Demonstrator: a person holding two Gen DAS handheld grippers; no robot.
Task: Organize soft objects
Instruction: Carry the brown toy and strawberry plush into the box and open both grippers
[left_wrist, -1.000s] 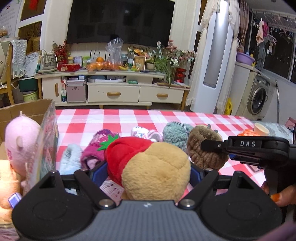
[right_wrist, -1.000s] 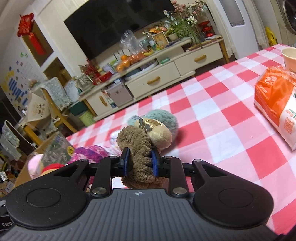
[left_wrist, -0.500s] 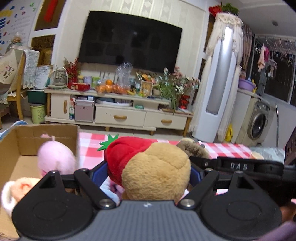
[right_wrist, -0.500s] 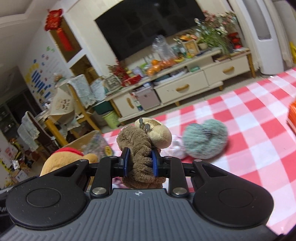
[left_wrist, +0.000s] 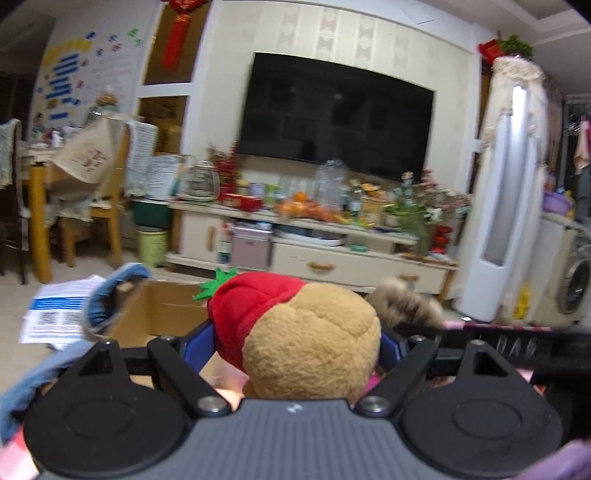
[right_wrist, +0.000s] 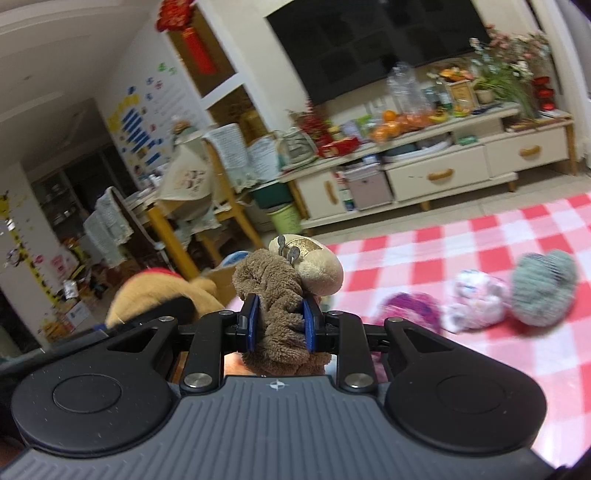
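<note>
the checked tablecloth (right_wrist: 480, 236), red and white, fills the right half of the right wrist view and blurs toward the lower right edge. in the left wrist view a cardboard box (left_wrist: 166, 310) sits at centre left, its lower part hidden behind the gripper body and its inside mostly out of sight; a blue cloth (left_wrist: 107, 295) hangs over its left rim, smeared by motion.

the left gripper (left_wrist: 295, 343) fills the bottom of that view, its blue pads pinching a tan plush with a red strawberry cap (left_wrist: 295, 332), held just above the box opening. the toy's underside is cut off by the gripper.

the right gripper (right_wrist: 281, 325) has its pads pressed into a shaggy brown plush (right_wrist: 273, 295) with a pale snout, held up left of the cloth; its lower body is hidden.

on the cloth at mid right lie a grey-green knitted ball (right_wrist: 543, 291), a white patterned soft toy (right_wrist: 476, 302) just beside it, and a purple one (right_wrist: 413, 306), all blurred.
</note>
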